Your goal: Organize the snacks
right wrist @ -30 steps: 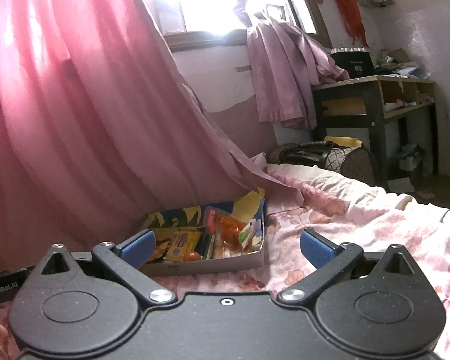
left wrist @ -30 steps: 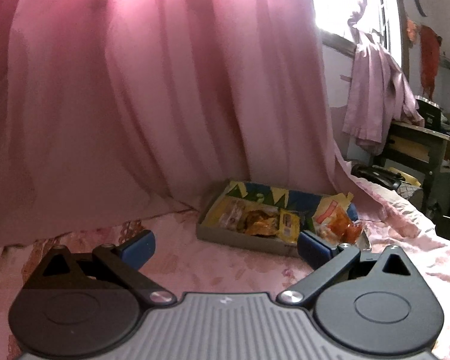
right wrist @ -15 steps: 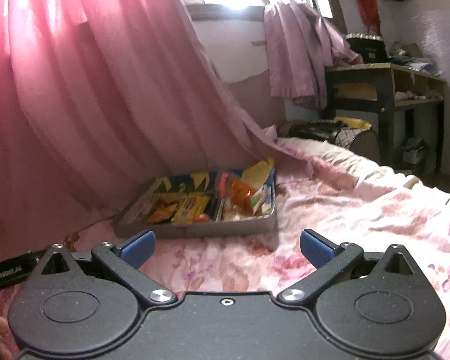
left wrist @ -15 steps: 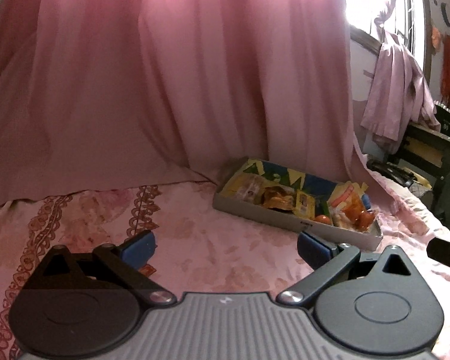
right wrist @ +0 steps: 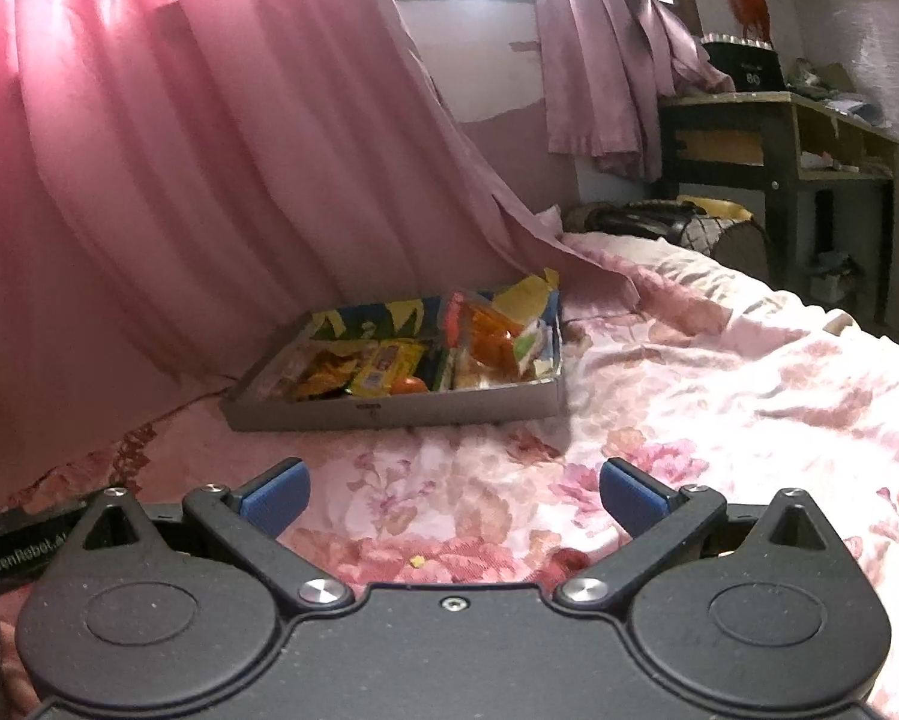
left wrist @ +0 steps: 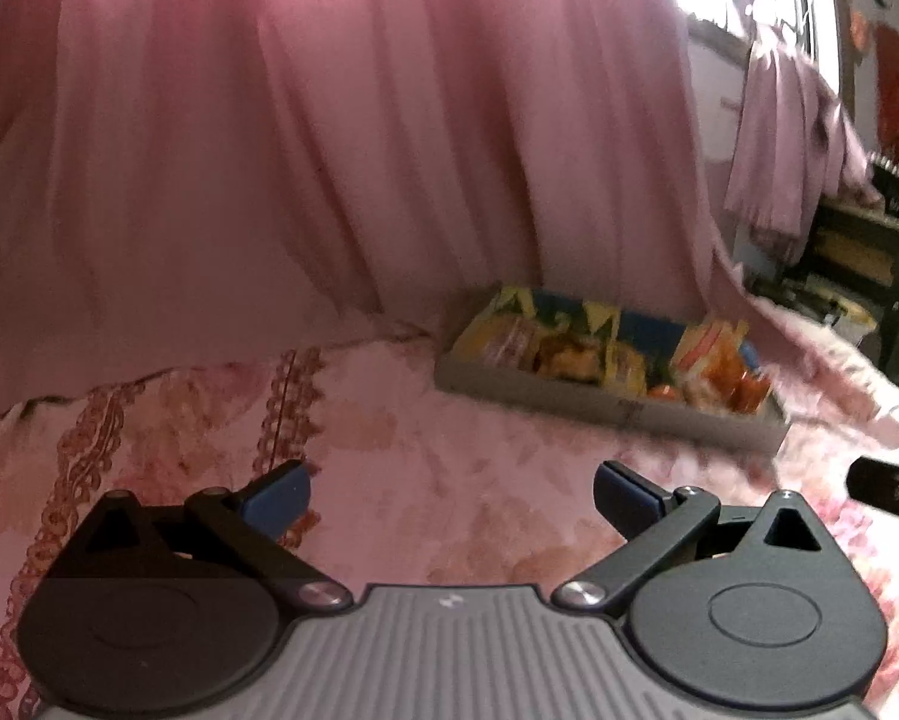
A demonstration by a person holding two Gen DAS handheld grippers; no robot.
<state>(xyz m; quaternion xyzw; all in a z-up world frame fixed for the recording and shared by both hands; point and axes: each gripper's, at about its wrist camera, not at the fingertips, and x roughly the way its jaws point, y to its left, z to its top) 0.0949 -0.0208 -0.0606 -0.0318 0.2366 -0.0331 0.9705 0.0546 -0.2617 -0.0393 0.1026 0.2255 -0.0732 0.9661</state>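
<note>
A shallow grey cardboard box [left wrist: 599,405] with several yellow and orange snack packets [left wrist: 605,354] lies on a pink floral bedspread. It also shows in the right wrist view [right wrist: 389,411], with the snack packets [right wrist: 401,360] inside. My left gripper [left wrist: 452,489] is open and empty, low over the bed, short of the box and to its left. My right gripper [right wrist: 454,492] is open and empty, a short way in front of the box.
A pink curtain [left wrist: 329,150] hangs right behind the box. A dark wooden desk [right wrist: 779,144] and a dark bag [right wrist: 653,219] stand beyond the bed at the right. The other gripper's black body [left wrist: 893,489] shows at the right edge of the left wrist view.
Both grippers have tilted down and moved leftward; the box has slid right in the left view and looms nearer in the right view. Both stay open and empty.
</note>
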